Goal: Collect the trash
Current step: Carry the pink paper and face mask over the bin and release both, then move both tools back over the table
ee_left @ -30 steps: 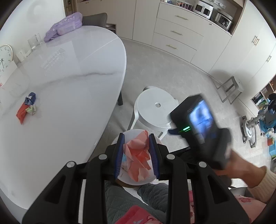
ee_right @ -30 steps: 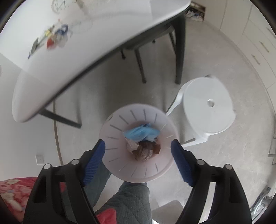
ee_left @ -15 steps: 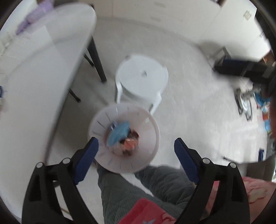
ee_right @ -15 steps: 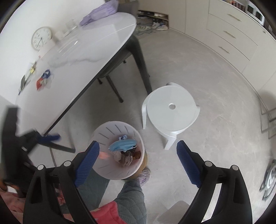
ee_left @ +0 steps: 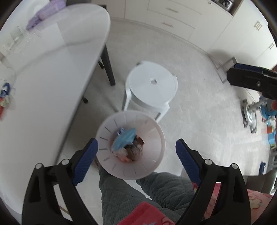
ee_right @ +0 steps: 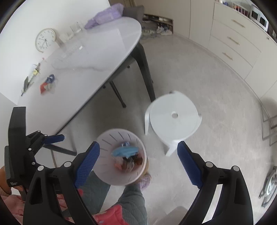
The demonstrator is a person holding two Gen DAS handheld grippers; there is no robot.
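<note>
A white slotted bin stands on the floor between a person's grey-trousered legs. It holds crumpled trash: a blue piece, a pink scrap and brown wrappers. My left gripper hangs over the bin, its jaws still opening, with nothing between them. My right gripper is open and empty, higher up, above the same bin. More trash, a red and blue bundle, lies on the white table; in the left wrist view it shows blurred as red and blue trash at the left edge.
A white round stool stands just beyond the bin. The table's dark legs reach the floor nearby. A clock, glasses and a purple bag sit at the table's far end. Cabinets line the far wall.
The left gripper let go of the pink crumpled piece, which now lies in the bin, and sank toward it. The right gripper rose and drew back from the bin.
</note>
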